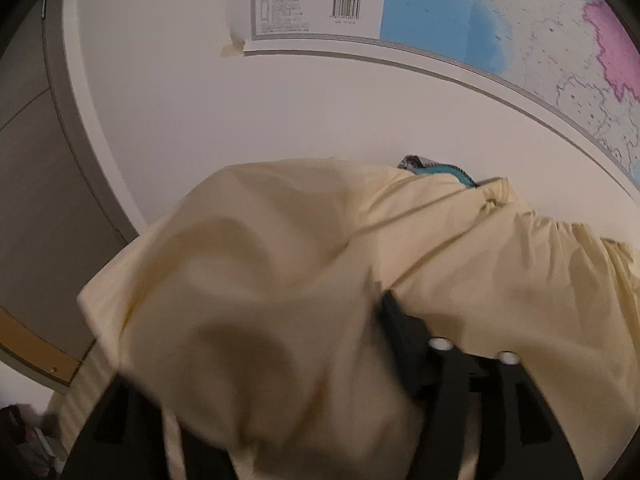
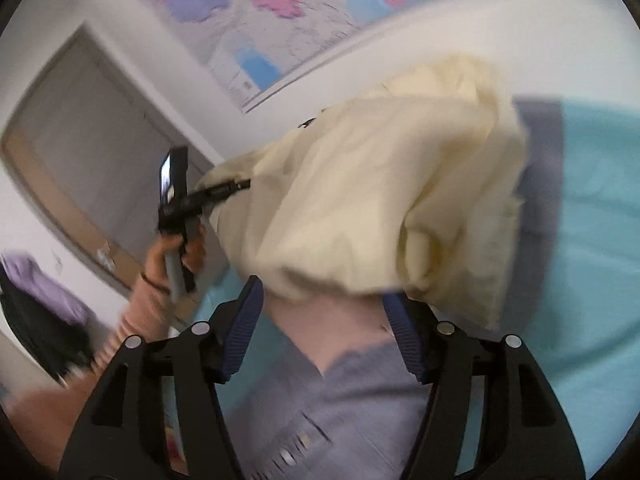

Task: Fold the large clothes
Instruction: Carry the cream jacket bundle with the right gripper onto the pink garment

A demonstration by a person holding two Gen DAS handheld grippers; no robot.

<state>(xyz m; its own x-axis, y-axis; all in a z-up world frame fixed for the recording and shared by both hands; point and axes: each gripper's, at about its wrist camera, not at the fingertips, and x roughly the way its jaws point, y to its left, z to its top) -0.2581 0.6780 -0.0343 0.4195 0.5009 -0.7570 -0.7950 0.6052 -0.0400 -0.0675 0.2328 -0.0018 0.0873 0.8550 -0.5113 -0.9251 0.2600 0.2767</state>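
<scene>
Now we hold both tools, left [image 1: 320, 360] and right [image 2: 322, 320], open under limp cream cloth [image 2: 380, 200], best gripped by its hem.

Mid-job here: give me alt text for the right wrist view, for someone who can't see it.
A bunched cream garment lies on a turquoise bed cover, just beyond the open right hand-held gripper, whose blue-padded fingers press nothing. At left, a person's hand holds the left hand-held gripper at the garment's edge, below a wall map.

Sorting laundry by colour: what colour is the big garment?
Pale cream-yellow garment, plain; clearest in the left wrist view.
</scene>
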